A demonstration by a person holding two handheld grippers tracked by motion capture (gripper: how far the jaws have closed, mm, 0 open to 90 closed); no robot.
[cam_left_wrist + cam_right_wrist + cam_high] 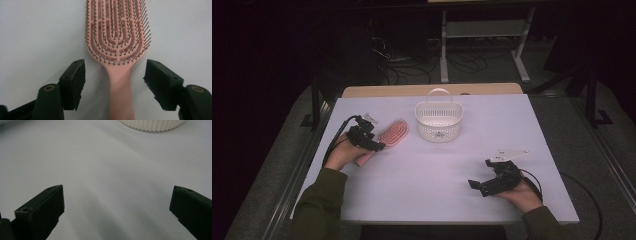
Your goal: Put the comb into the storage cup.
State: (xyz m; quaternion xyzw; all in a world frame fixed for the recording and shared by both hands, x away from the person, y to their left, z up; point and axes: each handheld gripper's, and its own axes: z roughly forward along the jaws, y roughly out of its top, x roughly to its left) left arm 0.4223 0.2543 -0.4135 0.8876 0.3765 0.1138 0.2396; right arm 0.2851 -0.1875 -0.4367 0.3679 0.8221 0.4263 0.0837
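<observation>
A pink hairbrush (392, 134) lies flat on the white table (437, 175), bristles up, its handle pointing toward the person. In the left gripper view the brush (116, 30) runs up the middle and its handle passes between the two black jaws. My left gripper (115, 72) straddles that handle with a gap on each side, the pads not touching it. In the high view the left gripper (373, 142) sits at the brush's handle end. My right gripper (482, 175) rests at the table's right front, jaws wide open over bare table (117, 200).
A white slatted basket (438, 131) with a hoop handle stands at the back centre, just right of the brush; its ribbed wall (152, 125) shows at the top of the right gripper view. Dark floor, cables and a frame lie beyond the table's far edge.
</observation>
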